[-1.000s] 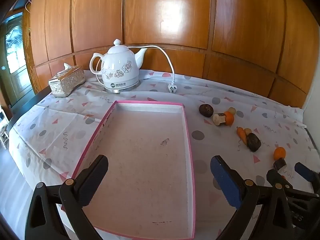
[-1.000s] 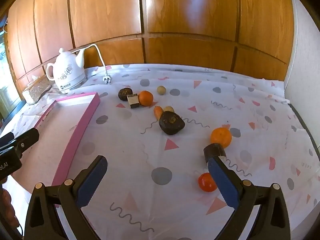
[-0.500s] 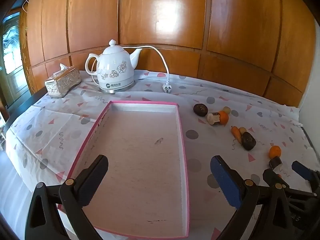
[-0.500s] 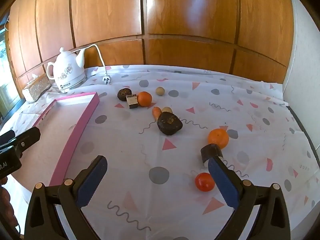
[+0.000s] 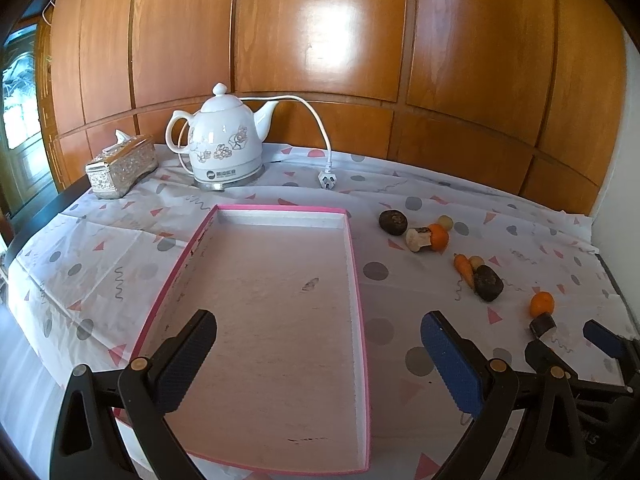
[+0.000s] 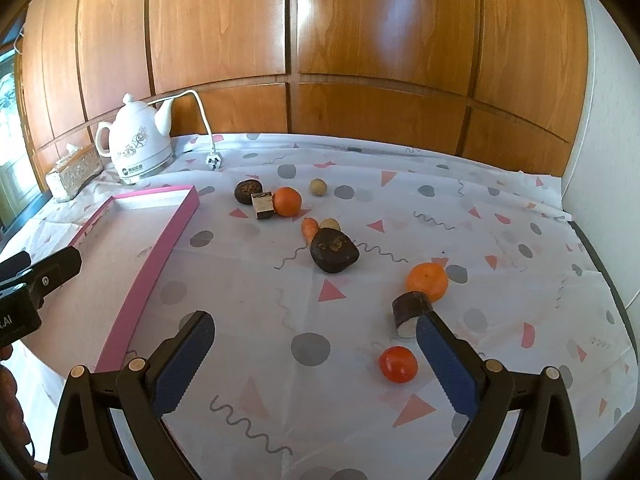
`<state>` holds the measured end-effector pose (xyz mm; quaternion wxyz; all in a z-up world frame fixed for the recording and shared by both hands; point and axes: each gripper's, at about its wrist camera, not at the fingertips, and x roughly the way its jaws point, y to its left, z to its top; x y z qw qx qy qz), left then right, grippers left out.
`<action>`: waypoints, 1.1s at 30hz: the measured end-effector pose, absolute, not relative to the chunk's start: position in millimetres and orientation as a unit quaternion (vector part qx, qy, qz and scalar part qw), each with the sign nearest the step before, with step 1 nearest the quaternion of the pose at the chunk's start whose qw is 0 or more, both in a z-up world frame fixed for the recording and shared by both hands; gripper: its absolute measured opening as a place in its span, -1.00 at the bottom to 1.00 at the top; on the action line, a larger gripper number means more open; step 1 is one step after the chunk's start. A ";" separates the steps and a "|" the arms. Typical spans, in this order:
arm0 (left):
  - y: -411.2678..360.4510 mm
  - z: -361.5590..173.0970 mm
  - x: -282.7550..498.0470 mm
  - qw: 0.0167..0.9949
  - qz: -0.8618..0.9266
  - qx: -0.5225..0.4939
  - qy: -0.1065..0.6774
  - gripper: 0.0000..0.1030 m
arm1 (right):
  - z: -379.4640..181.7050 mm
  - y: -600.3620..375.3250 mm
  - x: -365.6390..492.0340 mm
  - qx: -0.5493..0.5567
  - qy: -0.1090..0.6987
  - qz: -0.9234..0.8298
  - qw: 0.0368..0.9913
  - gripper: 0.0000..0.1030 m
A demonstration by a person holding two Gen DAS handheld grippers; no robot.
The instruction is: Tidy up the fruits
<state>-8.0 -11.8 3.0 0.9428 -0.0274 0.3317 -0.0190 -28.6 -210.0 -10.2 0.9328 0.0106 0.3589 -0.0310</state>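
Pink-rimmed tray [image 5: 356,264] lies empty on the left of the surface [image 6: 520,216]. Right of it: two oranges [image 6: 427,280], one red tomato [image 6: 398,364], one carrot [image 6: 309,228]. Left gripper [image 5: 318,354] and right gripper [image 6: 314,358] fingers spread wide, holding nothing.

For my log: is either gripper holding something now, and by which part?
Nothing is held. The left gripper and the right gripper are both open, with no fruit between their fingers.

White floral kettle [image 5: 224,148] upper left of frame, on patterned tablecloth [image 5: 100,240]; white cord and plug [image 5: 327,179] trailing right. Silver tissue box [image 5: 120,166] left of kettle. Wood-panelled wall [image 5: 320,40] across top.
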 end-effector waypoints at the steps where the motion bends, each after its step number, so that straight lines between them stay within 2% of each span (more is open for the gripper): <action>1: -12.5 3.1 -8.3 0.943 -0.020 -0.027 0.332 0.99 | -10.2 -210.5 -29.0 0.009 0.359 -0.032 0.933 0.99; 16: -21.2 1.8 -7.6 0.940 -0.040 -0.019 0.338 0.99 | -12.7 -240.3 -40.1 0.015 0.362 -0.052 0.931 0.95; 18: -22.9 1.1 -7.5 0.940 -0.044 -0.017 0.339 0.99 | -13.4 -244.7 -40.5 0.019 0.364 -0.052 0.930 0.85; 22: -27.5 -1.0 -7.1 0.938 -0.052 -0.011 0.343 0.99 | -17.9 -254.3 -43.3 0.025 0.372 -0.055 0.926 0.81; 28: -34.4 -4.2 -6.4 0.935 -0.065 -0.003 0.350 0.99 | -25.4 -272.1 -48.5 0.040 0.384 -0.057 0.921 0.66; 33: -49.3 -12.3 -3.4 0.921 -0.112 0.003 0.374 0.99 | -35.4 -289.1 -51.5 0.064 0.402 -0.045 0.912 0.40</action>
